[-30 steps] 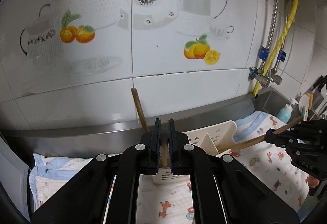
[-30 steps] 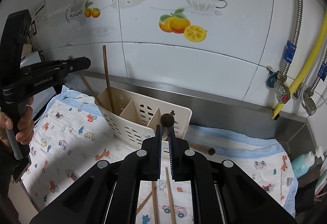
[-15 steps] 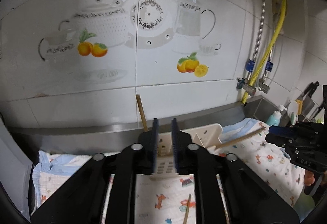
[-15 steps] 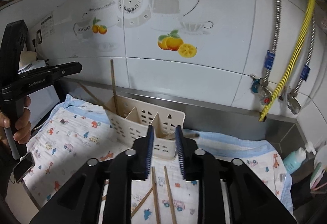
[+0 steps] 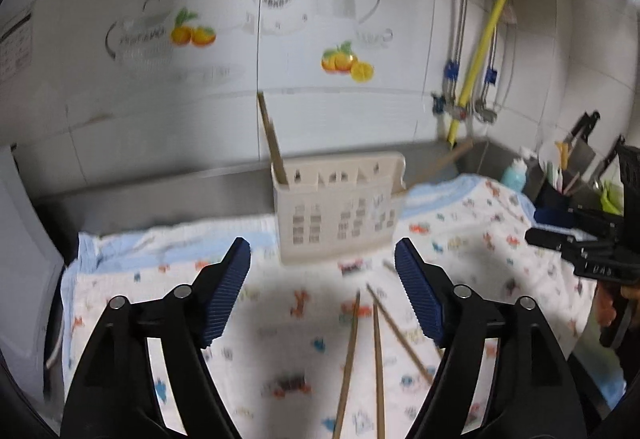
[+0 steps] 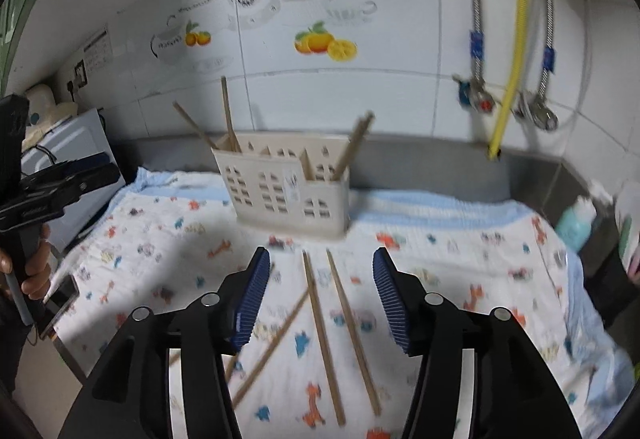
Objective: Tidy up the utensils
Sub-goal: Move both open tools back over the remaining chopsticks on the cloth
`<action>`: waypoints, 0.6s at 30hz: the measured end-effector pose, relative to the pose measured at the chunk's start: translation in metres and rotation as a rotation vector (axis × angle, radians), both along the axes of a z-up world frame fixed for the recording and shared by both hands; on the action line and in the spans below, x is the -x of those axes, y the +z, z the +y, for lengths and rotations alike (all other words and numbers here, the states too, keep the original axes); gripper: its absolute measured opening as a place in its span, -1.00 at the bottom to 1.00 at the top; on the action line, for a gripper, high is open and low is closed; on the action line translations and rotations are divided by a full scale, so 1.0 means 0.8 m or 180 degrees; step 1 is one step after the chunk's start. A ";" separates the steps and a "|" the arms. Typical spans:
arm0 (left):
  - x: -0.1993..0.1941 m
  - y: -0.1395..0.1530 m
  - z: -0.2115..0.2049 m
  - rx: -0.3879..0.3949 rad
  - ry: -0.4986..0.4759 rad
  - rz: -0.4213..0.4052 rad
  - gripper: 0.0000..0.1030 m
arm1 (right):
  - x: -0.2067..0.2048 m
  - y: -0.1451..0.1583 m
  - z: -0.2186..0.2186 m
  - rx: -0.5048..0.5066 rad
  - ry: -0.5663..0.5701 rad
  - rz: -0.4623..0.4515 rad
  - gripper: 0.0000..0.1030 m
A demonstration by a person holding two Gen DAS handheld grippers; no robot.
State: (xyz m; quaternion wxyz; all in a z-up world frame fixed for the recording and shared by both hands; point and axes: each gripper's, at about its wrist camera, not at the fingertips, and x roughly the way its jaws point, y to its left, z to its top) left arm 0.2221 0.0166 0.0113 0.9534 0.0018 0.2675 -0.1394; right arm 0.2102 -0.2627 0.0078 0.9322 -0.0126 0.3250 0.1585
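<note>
Black left tool (image 5: 322,293) wide, empty | right tool (image 6: 320,297) wide over chopsticks (image 6: 322,335)

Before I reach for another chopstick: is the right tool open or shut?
Open. The right tool shows its blue pads spread wide apart, nothing between them; loose chopsticks lie on the cloth below.

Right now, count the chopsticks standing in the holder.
3. In the holder, an upright chopstick and a tilted chopstick share the left end; a third chopstick leans at the right end. Shorter ones could hide inside.
</note>
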 end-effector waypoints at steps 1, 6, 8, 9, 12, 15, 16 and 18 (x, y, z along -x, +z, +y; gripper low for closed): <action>0.006 -0.011 0.001 -0.0023 -0.0008 0.0044 0.55 | 0.006 -0.008 -0.002 -0.0007 -0.0001 0.0027 0.07; 0.030 -0.063 0.003 -0.0155 -0.0025 0.0289 0.74 | 0.032 -0.043 -0.007 0.0055 0.0002 0.0101 0.33; 0.034 -0.078 0.005 -0.0162 -0.0015 0.0373 0.75 | 0.038 -0.056 -0.007 0.0092 0.0025 0.0130 0.36; 0.038 -0.085 0.007 -0.0169 0.0005 0.0401 0.77 | 0.041 -0.062 -0.007 0.0102 0.0037 0.0149 0.41; 0.047 -0.099 0.013 -0.0136 0.0050 0.0450 0.83 | 0.046 -0.081 -0.005 0.0131 0.0076 0.0211 0.44; 0.052 -0.108 0.021 -0.0067 0.0116 0.0509 0.85 | 0.050 -0.099 -0.003 0.0154 0.0095 0.0247 0.45; 0.054 -0.111 0.024 -0.0052 0.0132 0.0525 0.85 | 0.050 -0.104 -0.002 0.0168 0.0112 0.0267 0.45; 0.057 -0.116 0.027 -0.0067 0.0174 0.0537 0.85 | 0.049 -0.115 0.001 0.0180 0.0147 0.0301 0.47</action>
